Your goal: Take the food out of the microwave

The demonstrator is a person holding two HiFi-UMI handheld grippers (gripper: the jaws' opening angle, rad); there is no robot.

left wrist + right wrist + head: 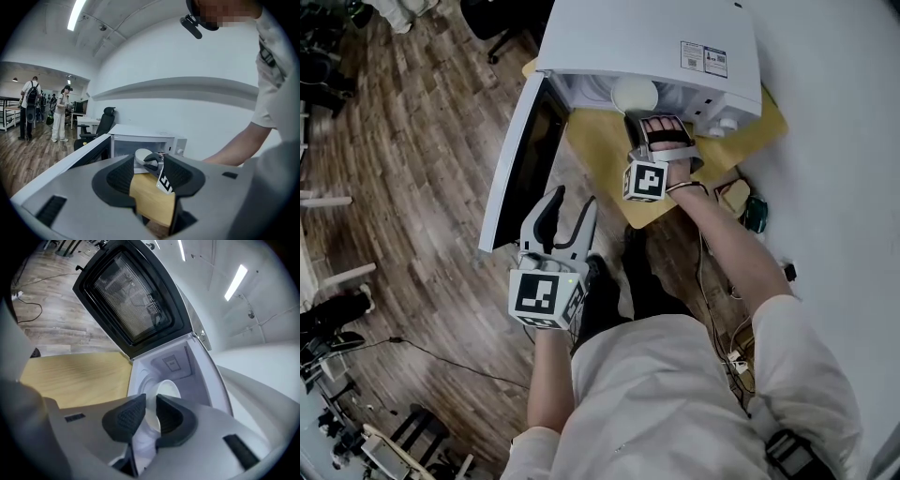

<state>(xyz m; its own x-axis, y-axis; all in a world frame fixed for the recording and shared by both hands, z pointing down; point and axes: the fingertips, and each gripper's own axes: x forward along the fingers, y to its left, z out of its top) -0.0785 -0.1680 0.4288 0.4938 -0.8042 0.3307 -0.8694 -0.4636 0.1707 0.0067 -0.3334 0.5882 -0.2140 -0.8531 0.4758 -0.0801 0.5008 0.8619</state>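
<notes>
Just left of the left gripper [575, 197], open white microwave door [517, 159]; fingers [548, 216] spread wide, empty. Ahead of them, pale wooden counter [598, 150] and boxy white microwave [656, 37]. Right gripper [151, 409]: fingers [125, 419] narrowed, clamped on the rim of the round white bowl [168, 391], at the oven's mouth.

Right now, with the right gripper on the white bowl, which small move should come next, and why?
Probably pull the right gripper back out, kept level: its jaws pinch the white bowl by the rim, at the mouth of the microwave, whose door is wide open.
</notes>
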